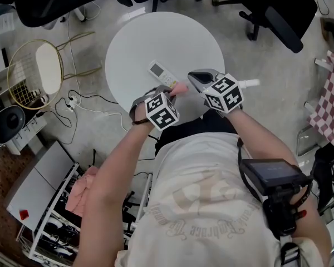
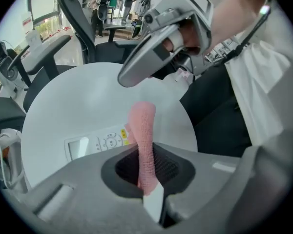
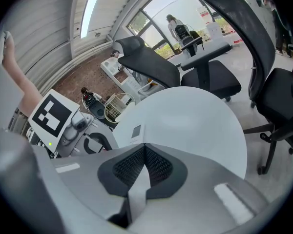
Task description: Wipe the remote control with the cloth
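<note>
A white remote control (image 1: 162,74) (image 2: 98,142) (image 3: 131,132) lies on the round white table (image 1: 150,38), near its front edge. My left gripper (image 1: 175,89) (image 2: 145,152) is shut on a pink cloth (image 2: 142,130) (image 1: 180,88), which sticks out of the jaws and hangs over the near end of the remote. Whether the cloth touches the remote I cannot tell. My right gripper (image 1: 196,78) (image 3: 144,152) is shut with nothing in it, just right of the remote and above the table edge. In the left gripper view the right gripper (image 2: 136,69) hovers above the cloth.
Black office chairs (image 1: 278,10) stand behind the table. A gold wire stool (image 1: 36,71) and cables (image 1: 72,102) sit on the floor at left. A checked red cloth (image 1: 331,102) hangs at the right edge. A rack with pink fabric (image 1: 80,191) is at lower left.
</note>
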`<state>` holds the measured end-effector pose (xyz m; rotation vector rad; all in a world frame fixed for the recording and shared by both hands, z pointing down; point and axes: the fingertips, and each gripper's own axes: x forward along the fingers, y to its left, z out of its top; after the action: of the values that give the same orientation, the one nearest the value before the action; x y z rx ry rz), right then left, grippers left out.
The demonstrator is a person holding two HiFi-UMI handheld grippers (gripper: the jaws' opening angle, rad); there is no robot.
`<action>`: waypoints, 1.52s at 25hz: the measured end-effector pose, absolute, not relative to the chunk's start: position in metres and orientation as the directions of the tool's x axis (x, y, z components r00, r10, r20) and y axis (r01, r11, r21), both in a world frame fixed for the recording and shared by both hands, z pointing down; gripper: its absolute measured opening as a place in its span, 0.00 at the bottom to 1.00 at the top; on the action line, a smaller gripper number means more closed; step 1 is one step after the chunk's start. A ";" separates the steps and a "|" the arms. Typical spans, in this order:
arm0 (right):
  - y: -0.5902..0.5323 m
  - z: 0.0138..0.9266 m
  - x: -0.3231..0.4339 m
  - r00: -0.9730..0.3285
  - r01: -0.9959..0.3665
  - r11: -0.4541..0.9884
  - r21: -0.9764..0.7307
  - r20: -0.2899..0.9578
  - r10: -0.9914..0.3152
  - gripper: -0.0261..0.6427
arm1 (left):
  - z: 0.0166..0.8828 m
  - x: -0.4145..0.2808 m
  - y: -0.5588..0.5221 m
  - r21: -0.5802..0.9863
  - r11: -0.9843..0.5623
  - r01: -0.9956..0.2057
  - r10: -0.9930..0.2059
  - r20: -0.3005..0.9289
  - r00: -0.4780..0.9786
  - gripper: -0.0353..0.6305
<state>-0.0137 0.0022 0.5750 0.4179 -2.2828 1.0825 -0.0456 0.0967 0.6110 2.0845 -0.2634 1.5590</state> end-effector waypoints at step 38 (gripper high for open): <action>0.054 0.626 -0.050 -0.462 -0.169 0.985 -0.026 0.885 -0.056 0.40 | 0.589 -0.110 0.074 0.310 -0.552 -0.774 -0.081 0.904 0.419 0.10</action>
<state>-0.0500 0.0535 0.6263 0.1585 -2.0504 0.1325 -0.1103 0.0736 0.5889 1.9231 -0.7258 1.1701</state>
